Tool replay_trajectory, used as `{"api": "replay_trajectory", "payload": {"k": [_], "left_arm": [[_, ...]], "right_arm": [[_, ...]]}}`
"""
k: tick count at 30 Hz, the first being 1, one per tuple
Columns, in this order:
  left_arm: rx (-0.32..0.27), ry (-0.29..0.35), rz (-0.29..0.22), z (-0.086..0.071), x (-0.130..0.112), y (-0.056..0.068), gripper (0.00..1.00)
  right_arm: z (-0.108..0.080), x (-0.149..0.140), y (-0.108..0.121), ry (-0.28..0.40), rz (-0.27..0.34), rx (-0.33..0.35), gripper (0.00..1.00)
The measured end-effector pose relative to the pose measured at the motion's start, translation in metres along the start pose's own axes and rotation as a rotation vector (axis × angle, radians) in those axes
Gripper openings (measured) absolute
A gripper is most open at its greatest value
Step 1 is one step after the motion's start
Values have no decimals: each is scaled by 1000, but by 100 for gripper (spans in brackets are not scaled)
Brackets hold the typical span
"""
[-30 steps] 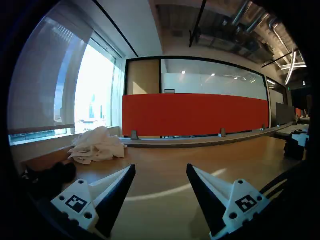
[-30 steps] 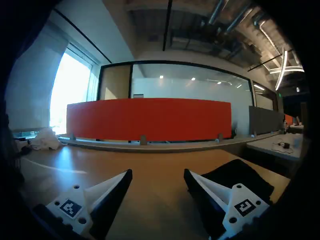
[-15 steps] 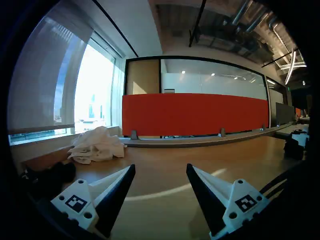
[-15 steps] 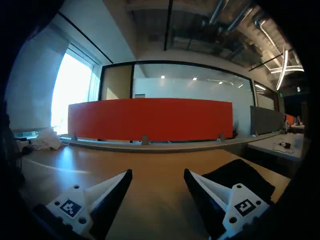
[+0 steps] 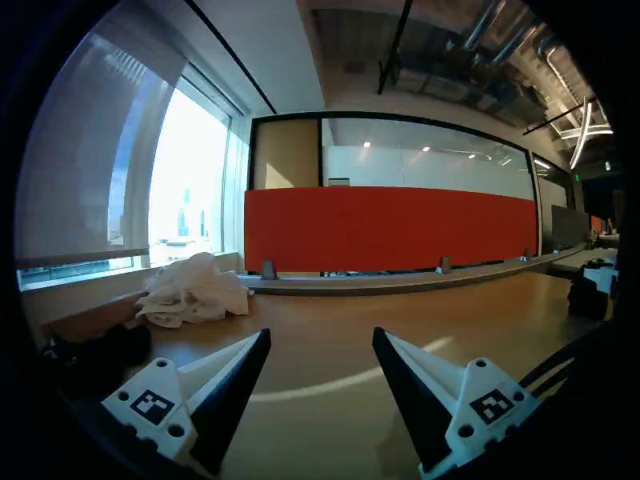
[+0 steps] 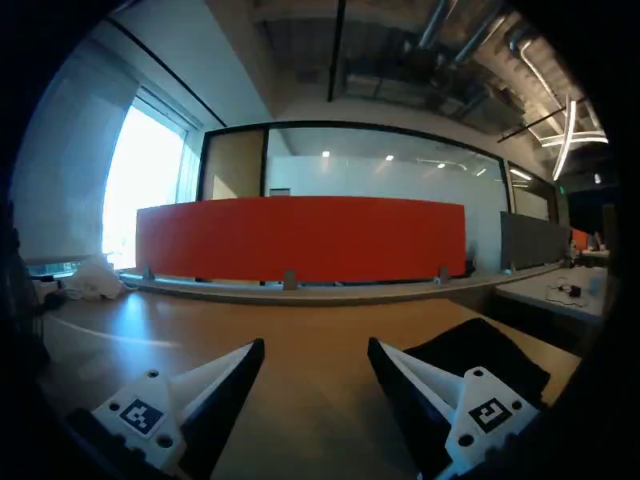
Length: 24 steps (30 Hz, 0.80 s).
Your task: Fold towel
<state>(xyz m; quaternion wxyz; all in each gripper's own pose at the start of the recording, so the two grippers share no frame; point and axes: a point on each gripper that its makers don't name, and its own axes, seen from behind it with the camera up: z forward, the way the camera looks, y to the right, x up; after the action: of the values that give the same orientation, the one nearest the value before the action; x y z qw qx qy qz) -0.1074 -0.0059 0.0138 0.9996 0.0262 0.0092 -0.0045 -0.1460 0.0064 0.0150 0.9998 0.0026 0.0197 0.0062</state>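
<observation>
1. Dark bundle (image 5: 98,352): at the table's near left edge, blurred; kind cannot be told.
2. White towel (image 5: 192,290): a crumpled heap at the table's far left corner, beside the window. In the right gripper view it is small, at the far left edge. Judged soft, light and limp, not fragile, and unlikely to slip from a pinch; it will sag from wherever it is lifted. Best hold: a corner or hem (none can be picked out in the heap, so a loose outer fold would probably have to be drawn out first).
3. Left gripper (image 5: 320,376): fingers spread wide, nothing between them, low over the bare table (image 5: 344,328), well apart from the towel.
4. Red partition (image 5: 392,228): runs along the table's far edge.
5. Right gripper (image 6: 314,384): fingers likewise wide apart and empty, low over bare wood near the table's middle.
6. Black cloth (image 6: 480,348): lies flat toward the table's right edge, just behind the right gripper's right-hand finger; contact cannot be told.
</observation>
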Motion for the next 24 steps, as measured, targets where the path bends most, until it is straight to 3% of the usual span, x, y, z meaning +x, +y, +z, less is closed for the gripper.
{"api": "replay_trajectory", "payload": {"k": [24], "left_arm": [[0,-3,1,-3,8,-1,94]], "right_arm": [[0,-1,0,0,0,0,100]]}}
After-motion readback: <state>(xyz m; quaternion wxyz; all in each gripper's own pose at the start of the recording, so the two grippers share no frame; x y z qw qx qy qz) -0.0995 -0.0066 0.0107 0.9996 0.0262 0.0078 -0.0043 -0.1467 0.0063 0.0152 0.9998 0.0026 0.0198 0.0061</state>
